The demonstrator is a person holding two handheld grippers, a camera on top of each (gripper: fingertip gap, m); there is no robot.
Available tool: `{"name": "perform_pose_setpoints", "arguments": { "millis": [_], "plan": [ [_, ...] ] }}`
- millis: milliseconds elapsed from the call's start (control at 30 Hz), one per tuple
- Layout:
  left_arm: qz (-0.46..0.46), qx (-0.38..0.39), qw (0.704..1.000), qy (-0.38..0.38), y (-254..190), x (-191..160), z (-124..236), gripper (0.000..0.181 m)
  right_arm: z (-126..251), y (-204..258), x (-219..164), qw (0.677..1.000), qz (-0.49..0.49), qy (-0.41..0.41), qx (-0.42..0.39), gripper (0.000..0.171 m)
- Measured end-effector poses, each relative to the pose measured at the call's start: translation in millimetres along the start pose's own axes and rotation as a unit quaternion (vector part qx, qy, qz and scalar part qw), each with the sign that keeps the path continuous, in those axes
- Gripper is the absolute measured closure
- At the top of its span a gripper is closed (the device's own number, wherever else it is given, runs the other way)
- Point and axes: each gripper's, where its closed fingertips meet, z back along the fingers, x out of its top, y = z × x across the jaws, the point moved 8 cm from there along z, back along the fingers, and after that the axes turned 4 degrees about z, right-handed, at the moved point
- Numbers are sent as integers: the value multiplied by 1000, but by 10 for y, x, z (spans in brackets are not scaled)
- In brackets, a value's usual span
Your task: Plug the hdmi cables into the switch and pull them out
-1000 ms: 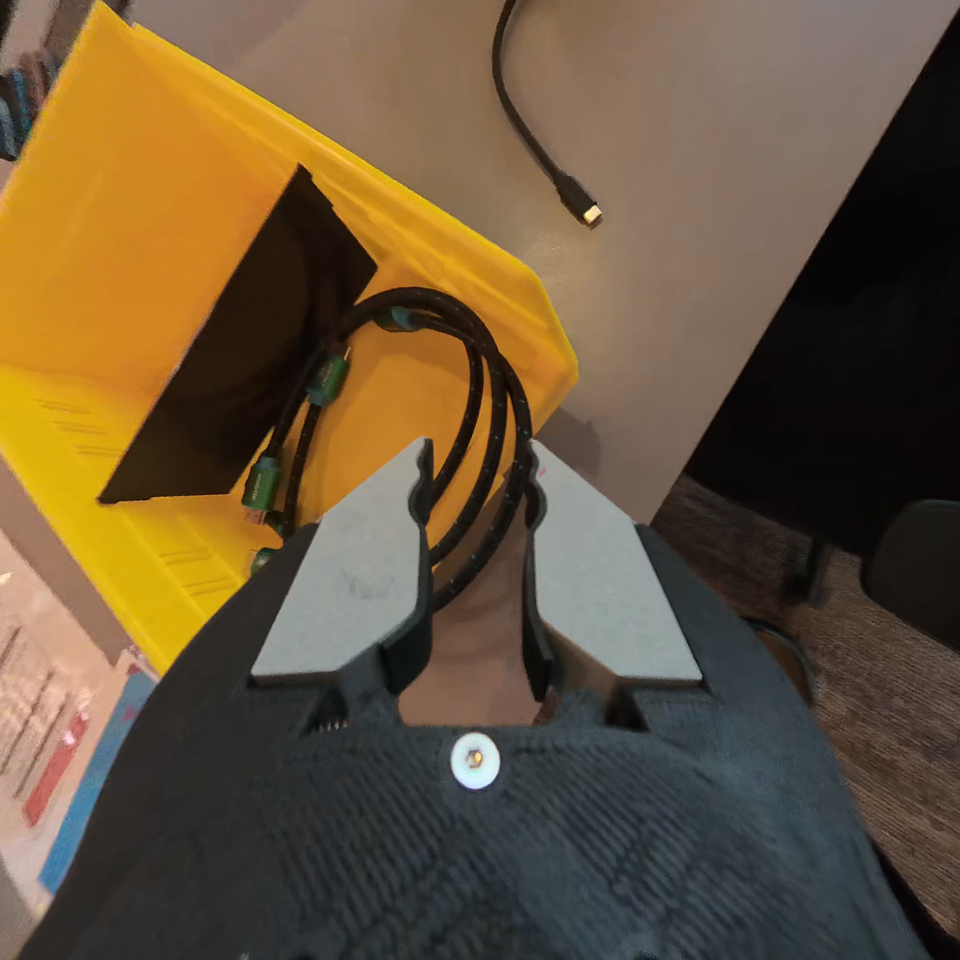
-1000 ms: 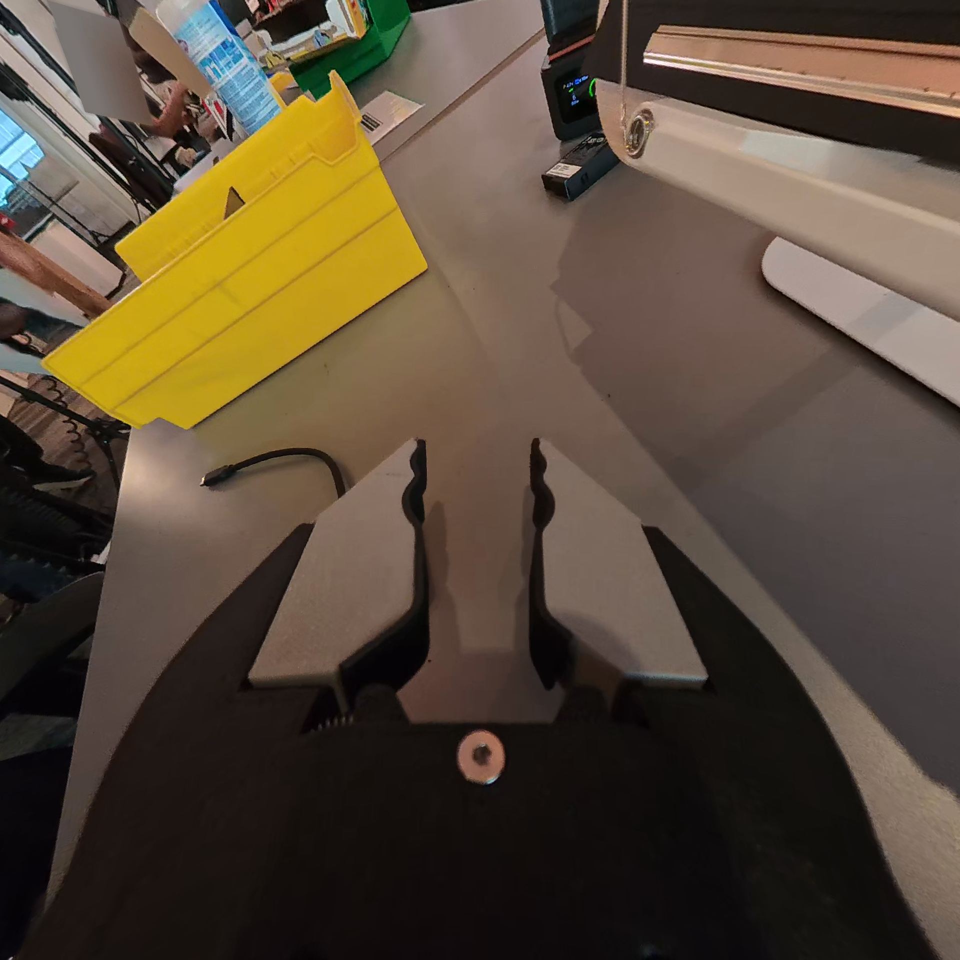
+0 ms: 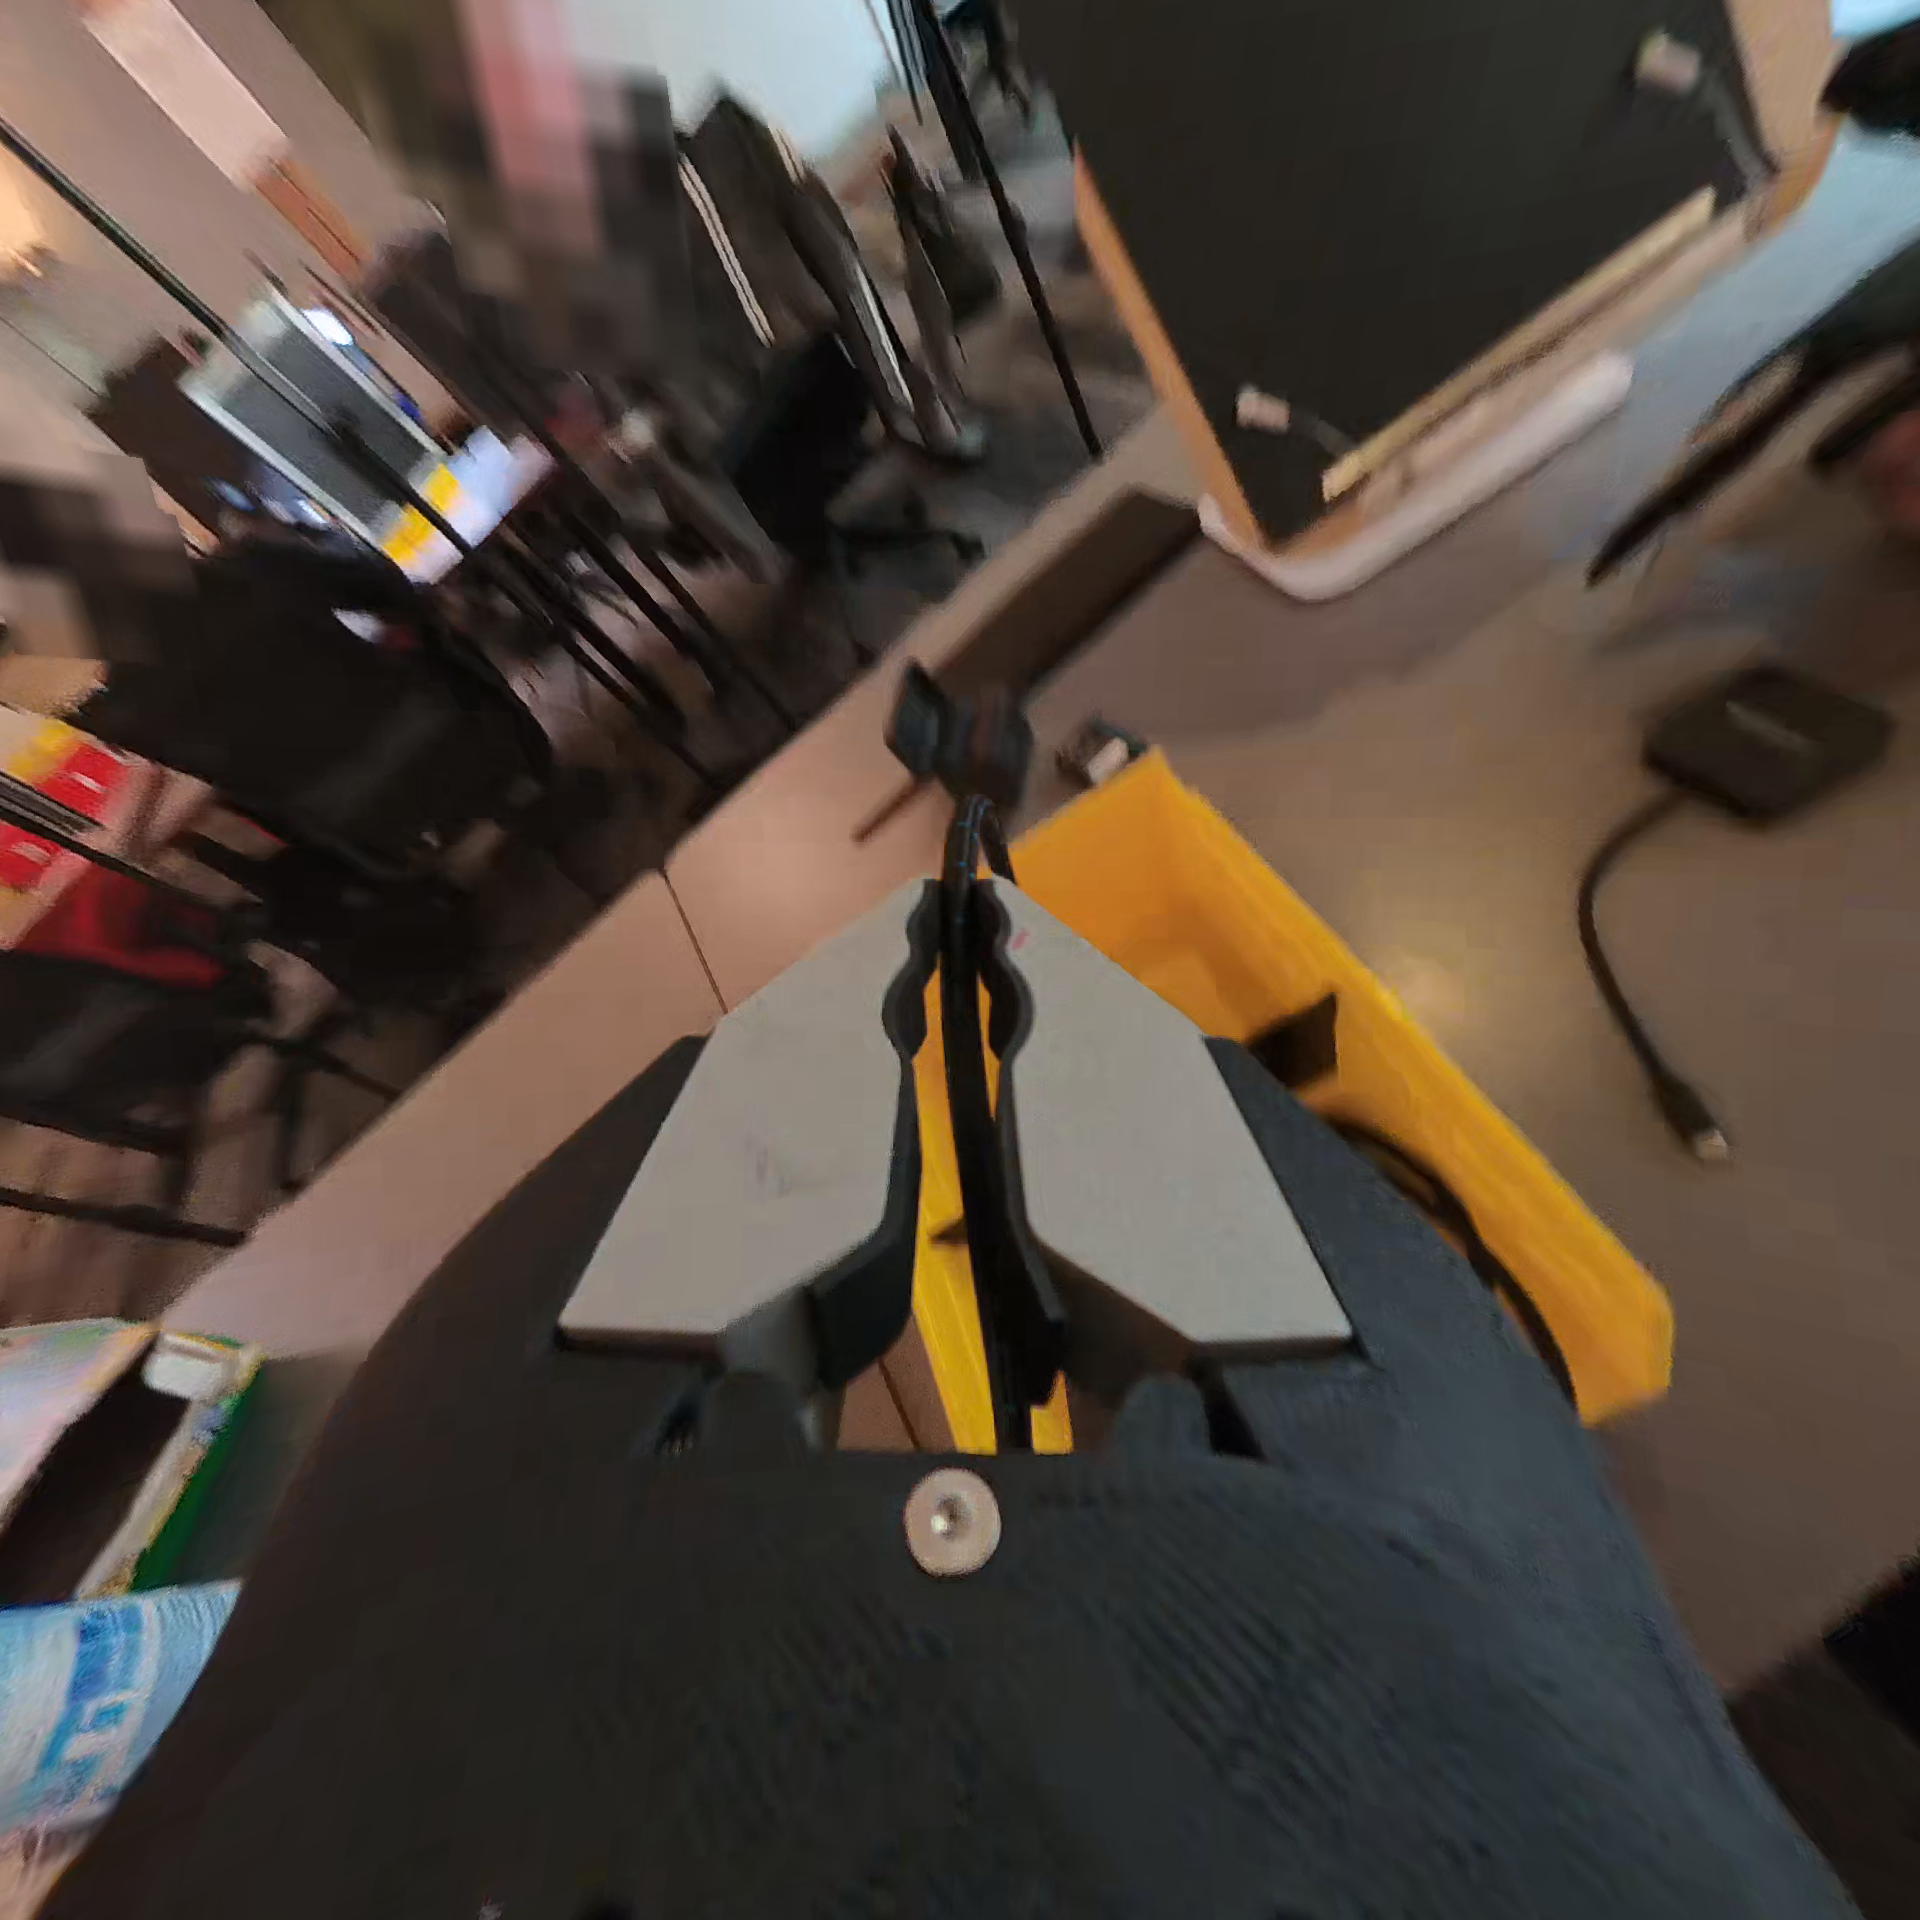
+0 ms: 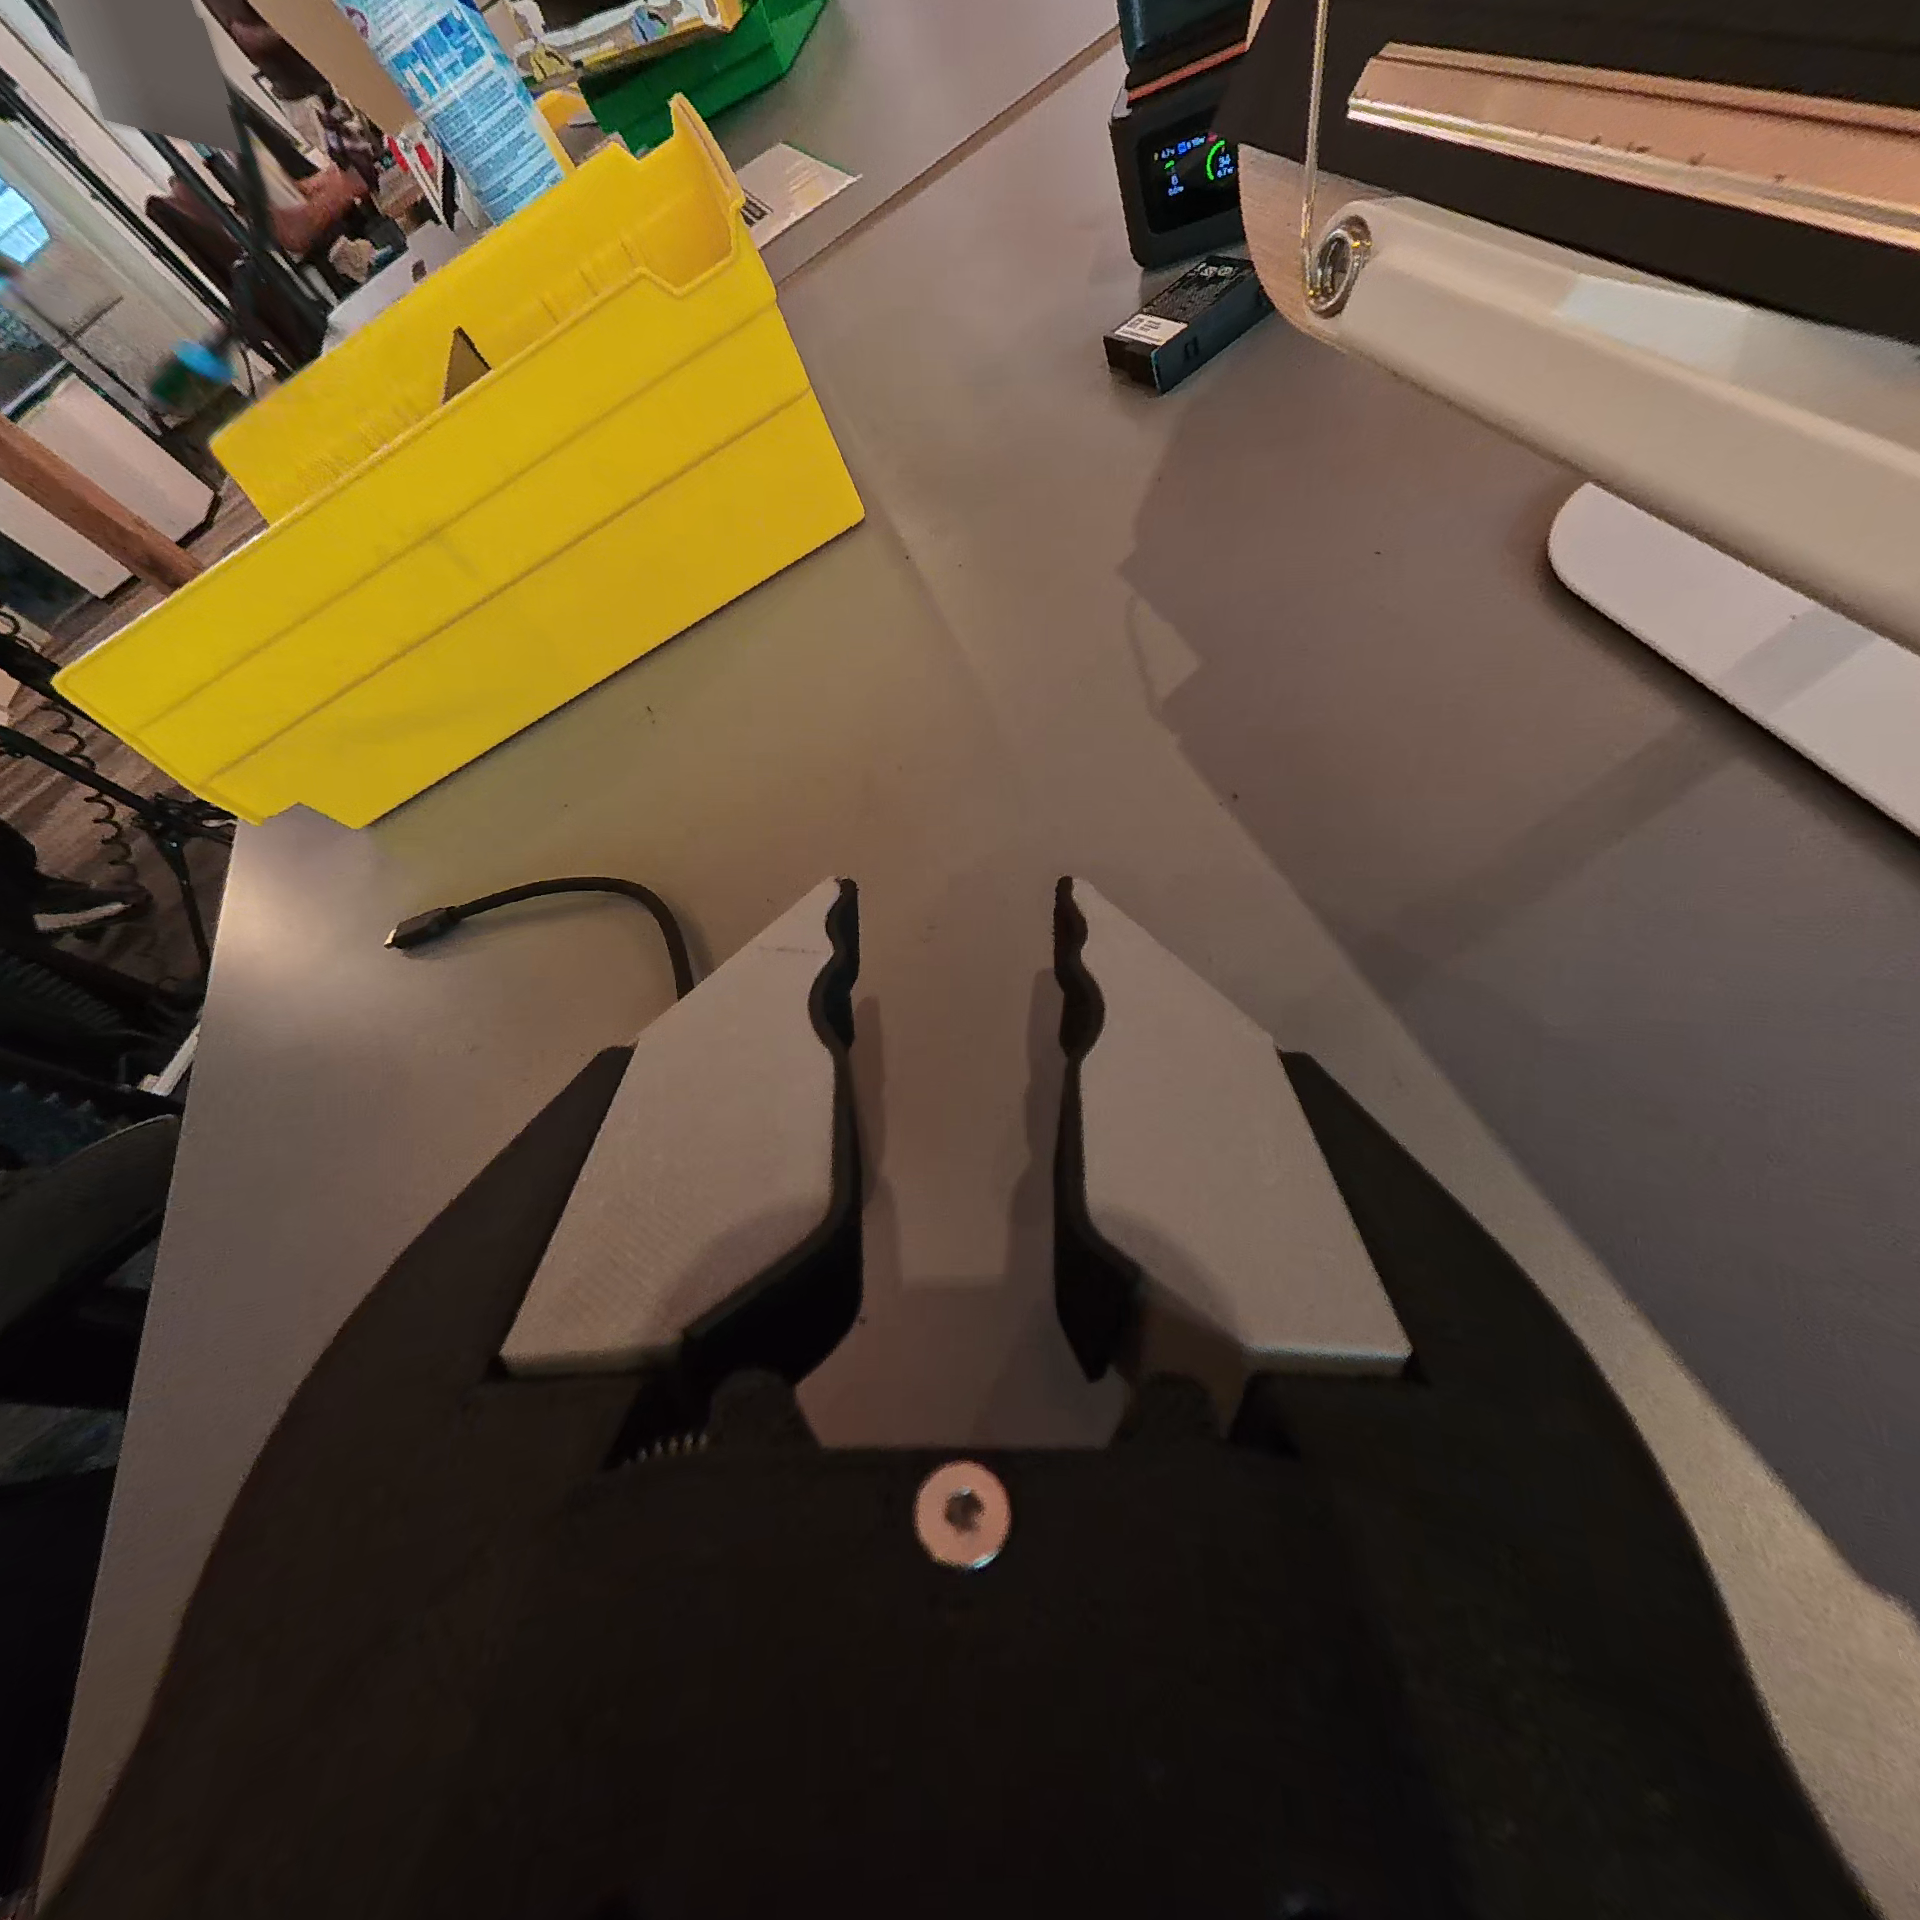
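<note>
My left gripper (image 3: 961, 894) is shut on a black braided HDMI cable (image 3: 971, 1091) and holds it above the yellow bin (image 3: 1195, 914). The cable runs up between the fingers, and its dark plug end (image 3: 961, 727) sticks out past the tips, blurred. More cable lies in the bin. The switch (image 3: 1766, 743), a flat black box, lies on the grey table to the right, with its own short black lead (image 3: 1621, 997) ending in a plug. My right gripper (image 4: 956, 904) is open and empty just above the table. The bin (image 4: 499, 582) and the lead (image 4: 582, 894) lie to its left.
A monitor on a white stand (image 4: 1714, 623) takes up the right side. A small black box (image 4: 1184, 332) and a device with a lit display (image 4: 1174, 177) stand behind. A bottle (image 4: 468, 94) and a green box (image 4: 707, 62) are beyond the bin. The table edge (image 3: 623, 935) drops off left. My right fingertips sit around 40 cm from my left ones. The switch (image 3: 1766, 743) is about 8 cm from my right fingertips and 40 cm from my left.
My left gripper has shut on the HDMI cable and swung up out of the bin, so its view has turned toward the room. The right gripper has barely moved.
</note>
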Motion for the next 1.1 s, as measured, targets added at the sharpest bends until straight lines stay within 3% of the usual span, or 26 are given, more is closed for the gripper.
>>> {"name": "perform_pose_setpoints", "arguments": {
  "millis": [133, 267, 367, 600, 700, 900, 1000, 1100],
  "plan": [
    [-8, -28, 997, -71, -391, 539, 37, 178, 20, -15, 6, 1000, 0, -4, -3, 136],
    [-28, -107, 988, -107, -1120, 798, -254, 177, 87, -45, 31, 1000, 5, -17, -19, 136],
    [-28, -191, 976, -99, -1763, 800, -620, 177, 162, -77, 59, 999, 1, -39, -31, 136],
    [-18, -284, 956, -70, -2885, 495, -1397, 177, 210, -150, 69, 998, -21, -57, -34, 135],
    [34, -307, 948, -84, -3016, 491, -1524, 177, 201, -163, 63, 998, -23, -51, -35, 135],
    [14, -218, 974, -58, -2906, 290, -2055, 173, 250, -216, 68, 997, -13, -42, -63, 135],
    [48, -239, 969, -35, -2938, 157, -2267, 159, 303, -237, 81, 995, -3, -44, -86, 135],
    [83, -225, 970, -45, -2882, 73, -2443, 157, 324, -245, 81, 993, 2, -46, -106, 134]
  ]
}}
